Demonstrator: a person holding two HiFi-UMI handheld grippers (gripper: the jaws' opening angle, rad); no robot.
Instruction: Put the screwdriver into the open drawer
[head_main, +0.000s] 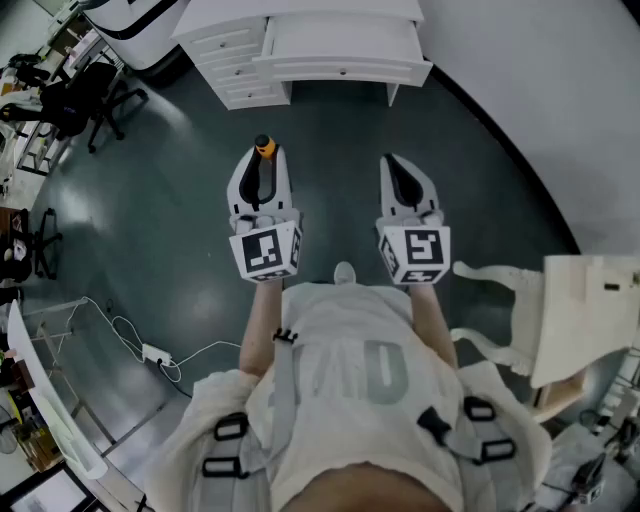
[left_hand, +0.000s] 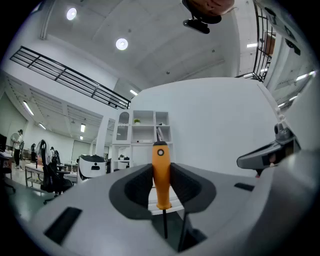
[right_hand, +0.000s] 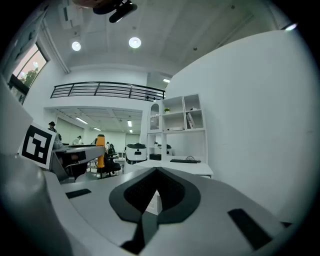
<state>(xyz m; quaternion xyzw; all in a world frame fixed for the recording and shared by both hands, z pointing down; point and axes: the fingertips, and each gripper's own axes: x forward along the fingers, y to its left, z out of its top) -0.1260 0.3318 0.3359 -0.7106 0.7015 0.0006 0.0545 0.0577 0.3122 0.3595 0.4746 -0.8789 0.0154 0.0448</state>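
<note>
One screwdriver (left_hand: 161, 182), standing upright, being clamped by its orange handle in left gripper (left_hand: 160, 167); right gripper (right_hand: 156, 172) sitting closed, empty

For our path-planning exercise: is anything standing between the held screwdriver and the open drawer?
Nothing visible does. The screwdriver sits clamped upright in the left gripper, and only bare dark floor lies between it and the open drawer.

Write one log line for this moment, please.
left gripper: shut on screwdriver | right gripper: shut, empty | drawer: open, ahead
</note>
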